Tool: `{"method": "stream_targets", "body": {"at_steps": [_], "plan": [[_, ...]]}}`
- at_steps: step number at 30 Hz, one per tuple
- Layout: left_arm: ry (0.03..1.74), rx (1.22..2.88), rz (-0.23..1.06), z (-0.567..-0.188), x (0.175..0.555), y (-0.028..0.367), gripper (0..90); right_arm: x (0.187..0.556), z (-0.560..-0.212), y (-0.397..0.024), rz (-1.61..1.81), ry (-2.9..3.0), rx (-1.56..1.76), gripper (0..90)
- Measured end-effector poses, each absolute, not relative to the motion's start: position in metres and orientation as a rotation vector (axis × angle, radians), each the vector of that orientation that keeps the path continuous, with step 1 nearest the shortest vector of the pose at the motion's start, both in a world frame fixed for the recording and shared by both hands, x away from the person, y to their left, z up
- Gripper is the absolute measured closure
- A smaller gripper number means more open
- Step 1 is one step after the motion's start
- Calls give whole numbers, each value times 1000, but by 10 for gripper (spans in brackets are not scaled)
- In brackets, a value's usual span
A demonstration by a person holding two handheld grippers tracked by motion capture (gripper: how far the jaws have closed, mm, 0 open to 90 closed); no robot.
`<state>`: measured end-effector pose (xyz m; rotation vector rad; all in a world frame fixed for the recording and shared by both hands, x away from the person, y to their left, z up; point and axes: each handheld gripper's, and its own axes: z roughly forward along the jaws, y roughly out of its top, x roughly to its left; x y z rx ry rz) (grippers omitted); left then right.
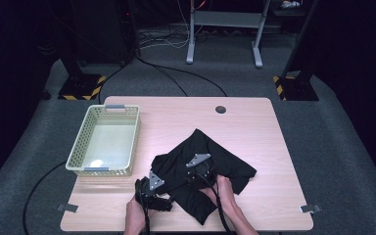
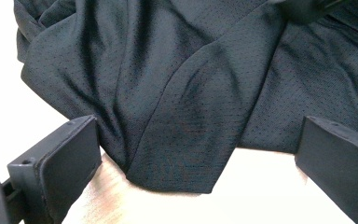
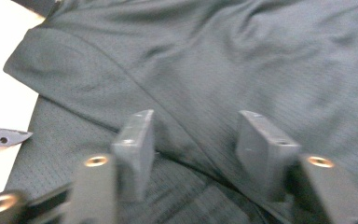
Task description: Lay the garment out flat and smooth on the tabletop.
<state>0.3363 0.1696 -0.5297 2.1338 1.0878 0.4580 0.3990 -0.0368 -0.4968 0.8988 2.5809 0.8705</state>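
cream basket (image 1: 81, 152) empty, black shirt (image 1: 200, 169) beside

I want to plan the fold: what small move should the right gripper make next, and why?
Probably lower the right gripper and close it on the black shirt. Its jaws stand half open over a seam and pinch no cloth yet, while the left gripper waits open at the hem.

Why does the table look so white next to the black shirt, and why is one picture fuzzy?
In the left gripper view the bright table is washed out to white beside the dark shirt, which stays sharp. In the right gripper view the shirt and right claw look soft and smeared. In the high view the room behind is dark.
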Motion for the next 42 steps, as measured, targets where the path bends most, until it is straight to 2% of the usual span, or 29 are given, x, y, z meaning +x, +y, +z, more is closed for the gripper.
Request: {"method": "stream_targets", "body": {"at_steps": [3,5,7,9,15,19,25,33,36,40,41,42], "plan": [[1088,2134,458,-530,336,170,0,401,-504,-34,864,2606,885,602],[1088,2134,464,-530,336,169,0,402,-505,-38,906,2598,917,730],[1094,2132,461,-530,336,170,0,400,-507,-41,949,2594,942,802],[1092,2135,462,-530,333,169,0,395,-508,-42,956,2580,948,836],[1088,2132,484,-530,320,169,0,374,-505,-43,963,2575,932,845],[1080,2127,489,-529,317,170,0,368,-490,-53,1060,2500,944,848],[1093,2106,464,-529,318,172,0,377,-461,-77,1095,2354,968,850],[1097,2075,443,-526,334,172,0,395,-439,-130,1098,2209,1104,849],[1096,2090,455,-525,342,167,0,402,-441,-149,1034,2164,1148,849],[1093,2125,463,-528,347,159,0,422,-465,-169,972,2187,1270,840],[1093,2125,466,-529,347,158,0,424,-472,-171,957,2214,1289,826],[1094,2122,467,-529,347,158,0,425,-478,-172,943,2236,1298,772]]}}
